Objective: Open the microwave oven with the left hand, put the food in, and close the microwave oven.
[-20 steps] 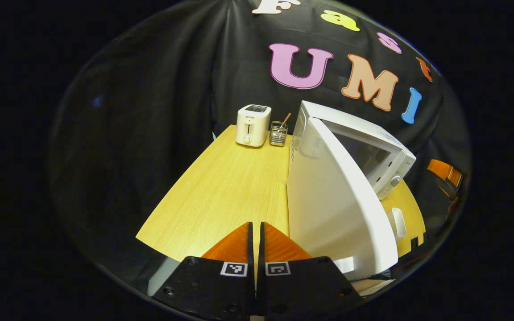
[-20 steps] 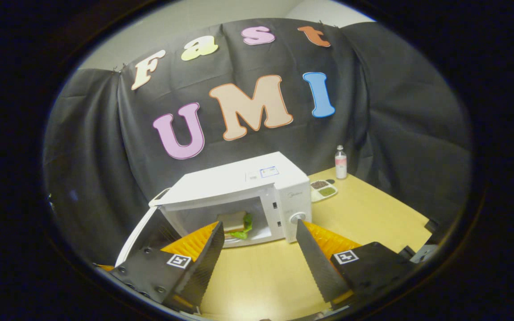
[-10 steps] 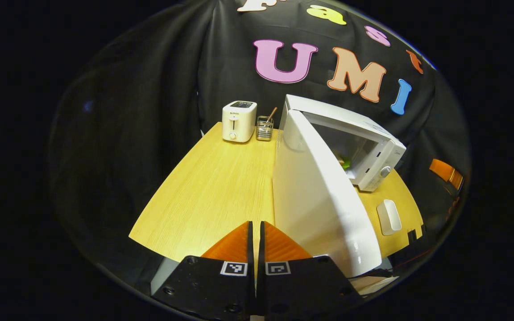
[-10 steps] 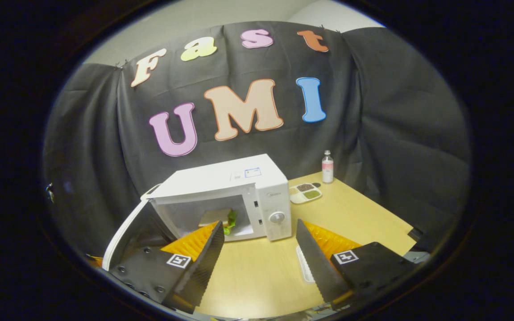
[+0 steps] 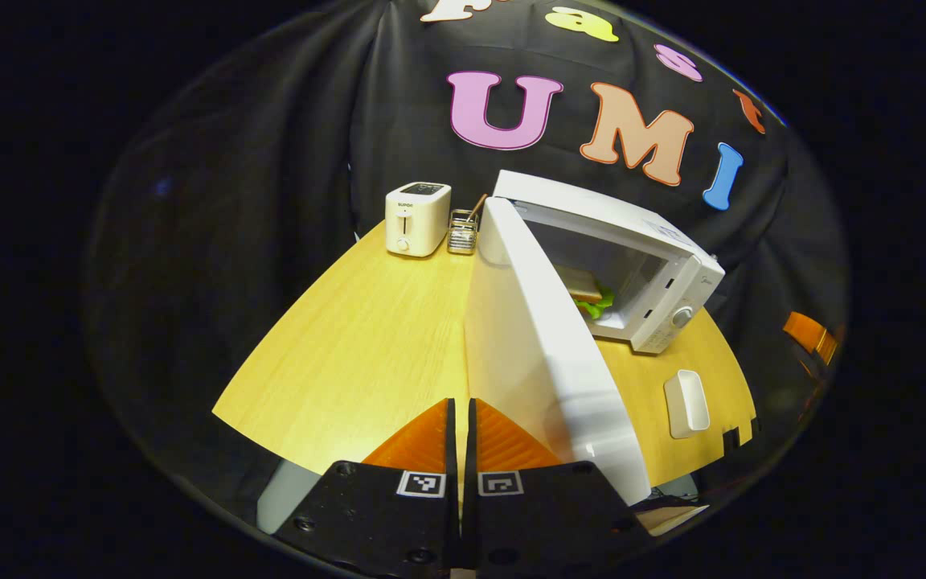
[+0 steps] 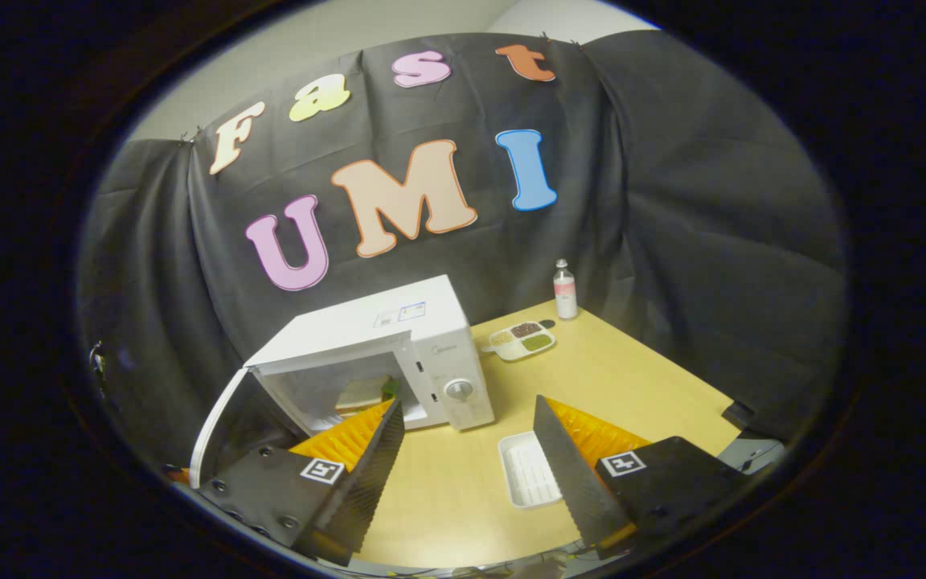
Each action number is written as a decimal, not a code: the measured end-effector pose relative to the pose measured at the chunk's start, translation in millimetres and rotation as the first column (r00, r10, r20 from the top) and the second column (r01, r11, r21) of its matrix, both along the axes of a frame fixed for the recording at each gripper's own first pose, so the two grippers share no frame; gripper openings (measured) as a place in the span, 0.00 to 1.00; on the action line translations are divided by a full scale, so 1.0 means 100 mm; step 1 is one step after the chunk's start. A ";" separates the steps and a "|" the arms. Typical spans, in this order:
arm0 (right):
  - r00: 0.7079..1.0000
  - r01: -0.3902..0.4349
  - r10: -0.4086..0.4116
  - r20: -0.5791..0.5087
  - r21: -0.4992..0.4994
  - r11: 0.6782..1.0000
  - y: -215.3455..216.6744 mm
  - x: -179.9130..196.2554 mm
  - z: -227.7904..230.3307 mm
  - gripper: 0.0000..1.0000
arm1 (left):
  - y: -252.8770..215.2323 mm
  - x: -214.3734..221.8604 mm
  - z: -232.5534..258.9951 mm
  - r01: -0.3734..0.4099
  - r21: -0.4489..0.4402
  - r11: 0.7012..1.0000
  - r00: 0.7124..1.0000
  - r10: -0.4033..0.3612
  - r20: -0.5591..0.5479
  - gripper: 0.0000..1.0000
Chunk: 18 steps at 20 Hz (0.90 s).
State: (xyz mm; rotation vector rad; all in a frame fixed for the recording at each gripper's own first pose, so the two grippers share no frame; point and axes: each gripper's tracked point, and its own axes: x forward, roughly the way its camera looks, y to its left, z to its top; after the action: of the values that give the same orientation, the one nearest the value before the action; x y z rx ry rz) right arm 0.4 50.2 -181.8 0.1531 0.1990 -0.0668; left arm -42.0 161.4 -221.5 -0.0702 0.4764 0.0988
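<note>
Left gripper (image 5: pixel 460 426): fingers pressed together with nothing between them, poised low at the near edge of the table (image 5: pixel 366 338), just left of the open door (image 5: pixel 539 362).
Right gripper (image 6: pixel 467 450): jaws spread wide and empty, hanging above the table in front of the oven, a small white tray (image 6: pixel 529 470) lying bare on the wood between its fingers.
Door: swung out toward the camera in the left gripper view, its white outer face beside the left gripper's fingers; whether they touch it cannot be told.
Food: a sandwich (image 5: pixel 583 289) with a green leaf showing, resting inside the cavity of the microwave oven (image 6: pixel 399 354), well behind the door's swing.
Step in hand: by the look of things, closing; the food is in and the door stands open.
How to do it well: press the closed left fingers flat on the outer face near the free edge, far from the hinge, and follow the door's arc round until it latches. Push steadily rather than slap, lest the oven slide on the smooth table. Keep the right gripper back, clear of the door's path.
Background: a toaster (image 5: pixel 416 219) and a wire holder (image 5: pixel 462 236) at the far left corner; a bottle (image 6: pixel 564 289) and a sectioned dish (image 6: pixel 521 341) to the oven's right.
</note>
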 end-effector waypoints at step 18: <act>0.999 0.021 -0.020 -0.039 0.022 1.000 -1.21 0.01 -0.17 0.91 | -1.82 0.85 0.00 0.235 0.092 0.968 0.971 -0.238 0.025 0.01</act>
State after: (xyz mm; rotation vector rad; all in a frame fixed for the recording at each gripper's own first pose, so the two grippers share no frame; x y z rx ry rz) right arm 1.3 -70.9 -198.6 0.1760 0.2368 -0.0881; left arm 43.5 -21.0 -221.9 0.0716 0.4404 -0.1160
